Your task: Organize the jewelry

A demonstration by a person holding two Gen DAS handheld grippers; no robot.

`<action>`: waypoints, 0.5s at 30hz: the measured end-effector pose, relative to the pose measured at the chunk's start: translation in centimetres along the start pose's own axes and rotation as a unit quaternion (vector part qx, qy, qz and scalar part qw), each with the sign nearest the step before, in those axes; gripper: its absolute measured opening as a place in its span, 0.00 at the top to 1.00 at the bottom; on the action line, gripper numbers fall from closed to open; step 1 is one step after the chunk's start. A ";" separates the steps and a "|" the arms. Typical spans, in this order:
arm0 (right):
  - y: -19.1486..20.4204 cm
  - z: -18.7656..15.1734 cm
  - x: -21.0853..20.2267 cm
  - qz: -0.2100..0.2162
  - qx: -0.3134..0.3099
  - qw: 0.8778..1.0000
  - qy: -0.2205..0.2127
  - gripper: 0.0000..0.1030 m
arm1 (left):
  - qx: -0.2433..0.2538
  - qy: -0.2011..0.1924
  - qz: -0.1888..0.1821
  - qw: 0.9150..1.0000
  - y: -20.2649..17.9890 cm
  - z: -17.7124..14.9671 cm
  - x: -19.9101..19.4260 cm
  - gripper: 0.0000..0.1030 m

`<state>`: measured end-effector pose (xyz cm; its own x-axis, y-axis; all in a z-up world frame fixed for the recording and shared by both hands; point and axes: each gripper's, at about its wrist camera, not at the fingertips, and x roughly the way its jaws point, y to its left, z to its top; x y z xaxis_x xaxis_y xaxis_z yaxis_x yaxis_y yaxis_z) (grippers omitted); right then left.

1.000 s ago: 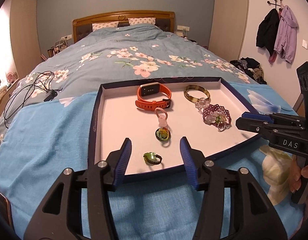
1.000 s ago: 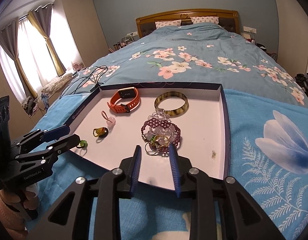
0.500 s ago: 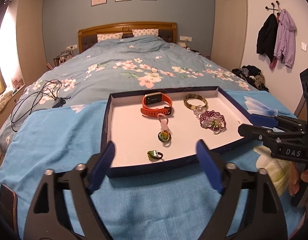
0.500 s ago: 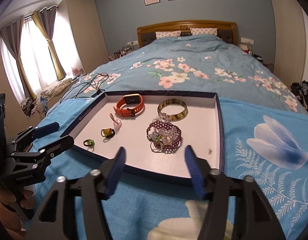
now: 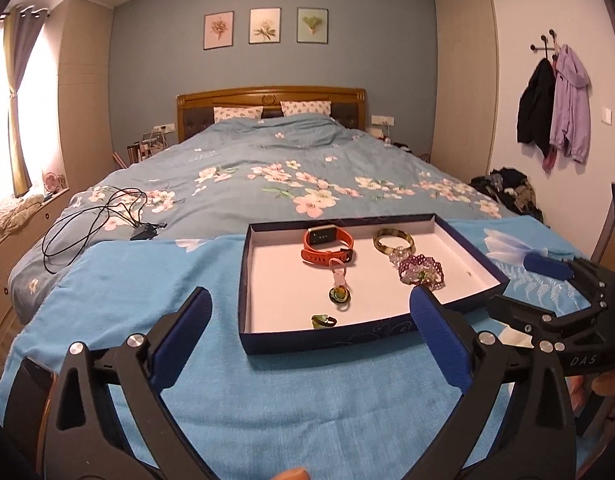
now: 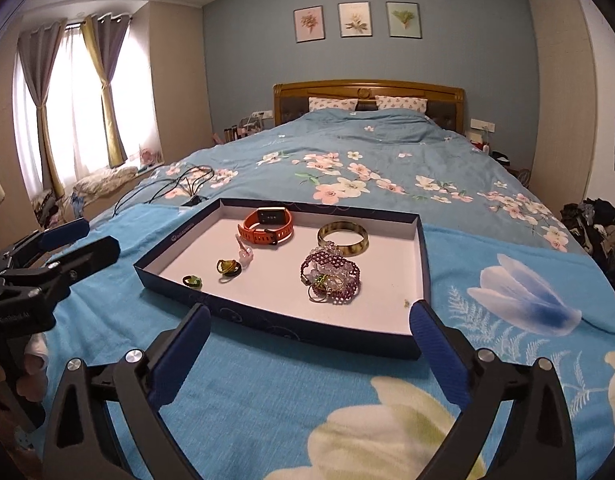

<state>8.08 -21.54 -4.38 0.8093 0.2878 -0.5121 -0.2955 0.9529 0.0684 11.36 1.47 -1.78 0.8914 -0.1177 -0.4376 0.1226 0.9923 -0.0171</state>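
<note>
A dark blue tray (image 5: 319, 340) (image 6: 275, 328) with a white floor lies on the blue blanket. In it are an orange watch (image 5: 327, 245) (image 6: 267, 226), a tortoiseshell bangle (image 5: 393, 242) (image 6: 342, 237), a purple beaded bracelet pile (image 5: 421, 270) (image 6: 332, 274), a pink ring (image 5: 337, 270) (image 6: 245, 254), a green-yellow ring (image 5: 339, 295) (image 6: 228, 268) and a small green ring (image 5: 323, 321) (image 6: 192, 281). My left gripper (image 5: 309, 318) (image 6: 81, 238) is open and empty, in front of the tray's near edge. My right gripper (image 6: 309, 334) (image 5: 523, 284) is open and empty at the tray's right.
Black cables (image 5: 95, 216) lie on the floral duvet to the left. A phone (image 5: 27, 392) lies at the blanket's near-left edge. Coats (image 5: 555, 108) hang on the right wall. Clothes (image 5: 507, 192) are piled on the floor at right.
Both grippers pulled back from the tray and opened wide. The jewelry in the tray has not moved.
</note>
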 end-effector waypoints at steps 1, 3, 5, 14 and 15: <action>0.0 -0.1 -0.3 0.003 0.005 1.000 -0.002 0.07 | -0.002 -0.002 0.002 1.000 0.0 -0.1 -0.3 0.05; -0.1 -0.3 -1.0 0.003 0.015 1.000 -0.012 0.07 | -0.010 -0.012 0.005 1.000 0.1 -0.2 -1.1 0.05; -0.1 -0.5 -1.8 0.002 0.019 1.000 -0.024 0.07 | -0.016 -0.021 0.006 1.000 0.2 -0.3 -1.9 0.05; 1.2 -1.3 -5.4 -0.026 0.002 0.997 -0.079 0.07 | 0.005 -0.059 0.011 0.998 -1.0 -1.5 -5.3 0.05; 1.3 -1.4 -5.7 -0.031 0.001 0.996 -0.085 0.07 | 0.003 -0.059 0.008 0.998 -1.2 -1.6 -5.4 0.05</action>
<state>2.36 -22.05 -2.53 0.9003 0.2396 -0.3635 -0.2407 0.9696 0.0431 5.70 1.03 -0.82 0.9388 -0.1051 -0.3280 0.1097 0.9940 -0.0043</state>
